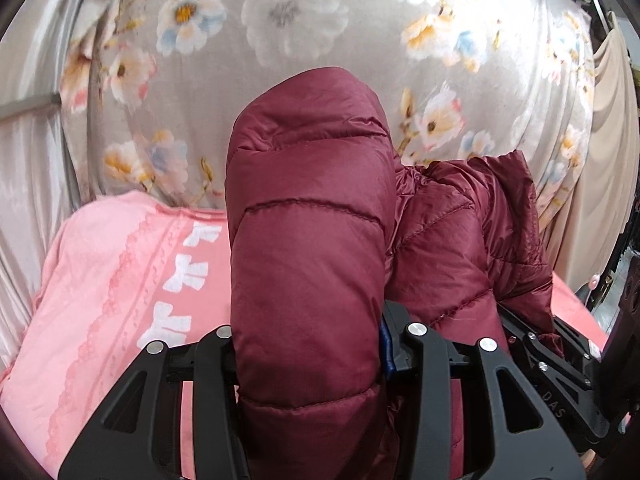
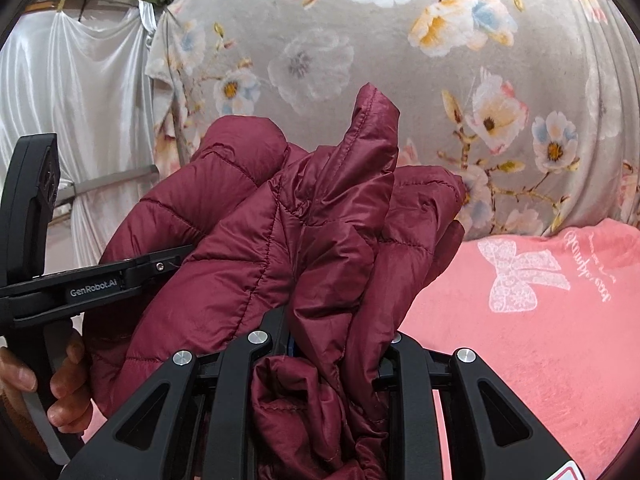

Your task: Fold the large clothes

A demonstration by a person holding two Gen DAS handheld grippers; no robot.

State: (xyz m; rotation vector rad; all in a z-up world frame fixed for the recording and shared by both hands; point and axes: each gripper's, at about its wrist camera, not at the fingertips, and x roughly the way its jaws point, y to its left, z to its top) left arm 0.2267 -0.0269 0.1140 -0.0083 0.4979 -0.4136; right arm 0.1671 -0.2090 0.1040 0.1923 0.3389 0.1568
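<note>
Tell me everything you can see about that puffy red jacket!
The jacket is dark red, shiny and puffy, with stitched quilt lines like a padded winter coat. It is bunched up, not flat. The left gripper squeezes one thick padded roll, and the right gripper pinches a crumpled bunch with a pointed fold sticking up. It is held above the pink blanket, in front of a flowered cloth.

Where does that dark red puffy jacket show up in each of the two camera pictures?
Left wrist view: the dark red jacket fills the middle, a thick padded roll clamped in the left gripper.
Right wrist view: the jacket bunches at centre-left, its folds pinched in the right gripper.
Shared landmark: the pink sheet lies beneath it in both, left in one, right in the other.
</note>
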